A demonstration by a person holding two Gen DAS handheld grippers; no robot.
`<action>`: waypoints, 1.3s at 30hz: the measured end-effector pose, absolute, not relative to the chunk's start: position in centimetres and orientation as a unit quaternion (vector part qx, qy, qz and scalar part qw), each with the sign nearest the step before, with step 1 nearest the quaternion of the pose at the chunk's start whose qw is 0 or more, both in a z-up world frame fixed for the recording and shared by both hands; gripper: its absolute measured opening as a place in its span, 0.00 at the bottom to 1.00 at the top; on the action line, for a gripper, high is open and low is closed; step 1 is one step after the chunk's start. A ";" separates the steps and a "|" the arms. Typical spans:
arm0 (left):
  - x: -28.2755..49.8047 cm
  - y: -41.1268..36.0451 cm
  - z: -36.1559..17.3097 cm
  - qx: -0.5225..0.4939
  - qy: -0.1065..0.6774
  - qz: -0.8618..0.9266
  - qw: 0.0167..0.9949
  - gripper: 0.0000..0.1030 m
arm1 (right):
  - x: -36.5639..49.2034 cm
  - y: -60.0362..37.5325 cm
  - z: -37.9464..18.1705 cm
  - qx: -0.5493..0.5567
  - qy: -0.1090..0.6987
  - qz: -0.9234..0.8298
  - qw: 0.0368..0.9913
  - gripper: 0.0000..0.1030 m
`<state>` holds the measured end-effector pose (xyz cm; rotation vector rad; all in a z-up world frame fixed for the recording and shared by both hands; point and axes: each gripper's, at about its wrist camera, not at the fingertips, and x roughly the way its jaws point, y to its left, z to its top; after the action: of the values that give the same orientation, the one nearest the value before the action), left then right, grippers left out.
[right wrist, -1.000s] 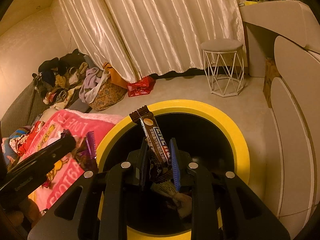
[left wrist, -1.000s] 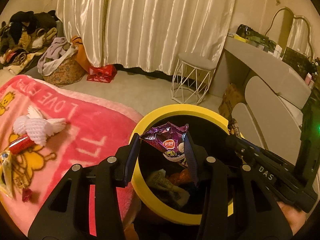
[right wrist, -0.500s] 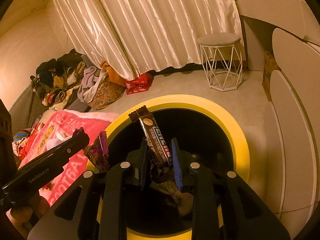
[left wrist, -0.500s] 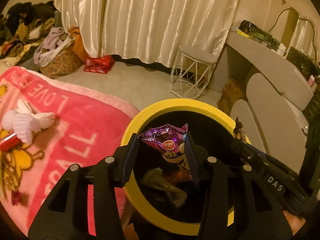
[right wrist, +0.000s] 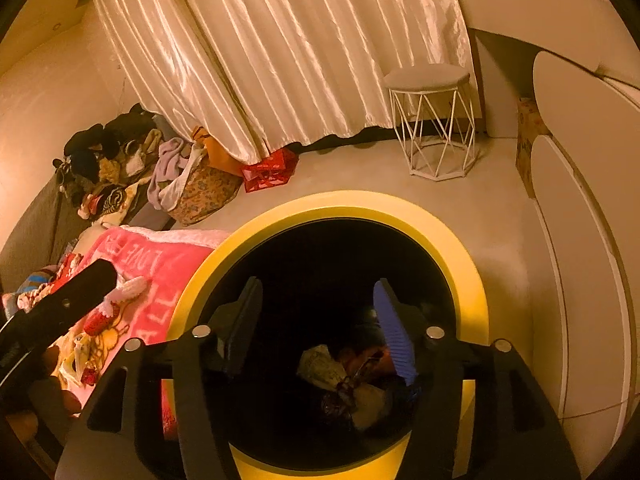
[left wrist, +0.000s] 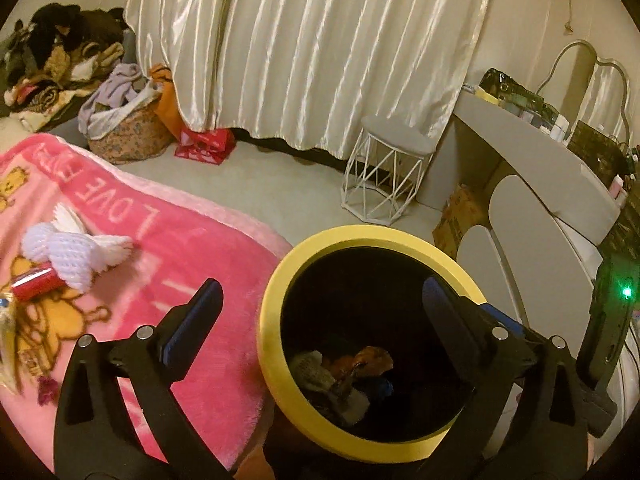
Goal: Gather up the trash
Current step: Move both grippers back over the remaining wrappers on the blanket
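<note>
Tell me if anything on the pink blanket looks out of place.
Yes: a white foam fruit net and a small red wrapper lie on the pink blanket, outside the yellow-rimmed bin. More litter sits near the blanket's left edge, too blurred to name.

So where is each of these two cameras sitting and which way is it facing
Left wrist: sits on the left gripper, facing forward and down past the pink fleece blanket to the black bin with a yellow rim; its own open black fingers show, nothing between them.
Right wrist: sits on the right gripper, facing down into the same bin; its open, empty fingers show, plus the left gripper's body at the left edge.
Shared: bin, blanket, cream satin curtain, white wire-frame stool.
</note>
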<state>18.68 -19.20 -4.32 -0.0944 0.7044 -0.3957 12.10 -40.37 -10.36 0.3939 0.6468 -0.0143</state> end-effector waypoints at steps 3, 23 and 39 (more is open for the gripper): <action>18.0 -18.7 -3.8 -0.043 0.333 -0.187 0.923 0.89 | 11.9 -40.3 -10.0 0.188 0.311 -0.004 0.932 0.61; 14.1 -12.9 -1.4 -0.049 0.291 -0.125 0.947 0.89 | 11.6 -36.4 -7.1 0.143 0.285 0.055 0.946 0.66; 12.3 -6.4 -0.5 -0.076 0.275 -0.065 0.956 0.89 | 11.3 -30.3 -5.8 0.120 0.290 0.149 0.938 0.66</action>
<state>12.33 -6.44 -0.53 -0.1548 0.5582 -0.1321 11.34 -30.31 -5.82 0.2446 0.5917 0.3046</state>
